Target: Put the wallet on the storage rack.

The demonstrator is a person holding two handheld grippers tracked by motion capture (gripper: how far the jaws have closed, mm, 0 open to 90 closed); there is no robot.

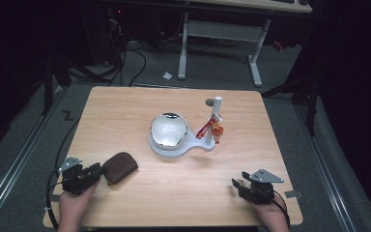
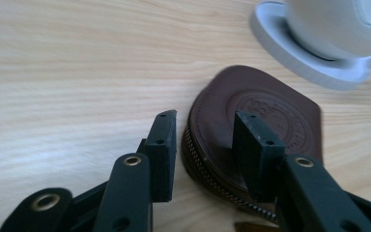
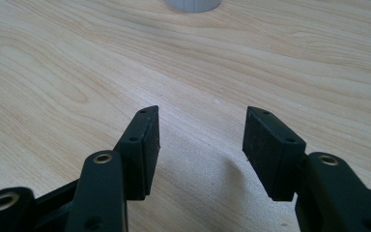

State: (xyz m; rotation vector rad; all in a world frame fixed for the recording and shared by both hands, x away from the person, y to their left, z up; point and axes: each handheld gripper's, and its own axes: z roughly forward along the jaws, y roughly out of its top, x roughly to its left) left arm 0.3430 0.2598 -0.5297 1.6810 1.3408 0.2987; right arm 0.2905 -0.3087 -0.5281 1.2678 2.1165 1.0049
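Fingers of the left gripper (image 2: 205,145) stand about half open astride the near rim of the brown leather pouch (image 2: 256,130); one finger lies over the lid, the other just outside the zip edge, and pad contact cannot be told. Pouch lies flat on the counter (image 1: 125,116) near its front-left corner, well short of the white stand (image 1: 174,145) with its mirrored bowl (image 1: 168,129). Right gripper (image 3: 200,145) rests low over bare counter at the front right, fingers fairly wide, holding nothing. Risks, as judged: the bite takes only the rim, so the soft pouch may fold or slip out on lifting; the outer finger could push the pouch away instead of clamping it; the zip chain may snag a pad.
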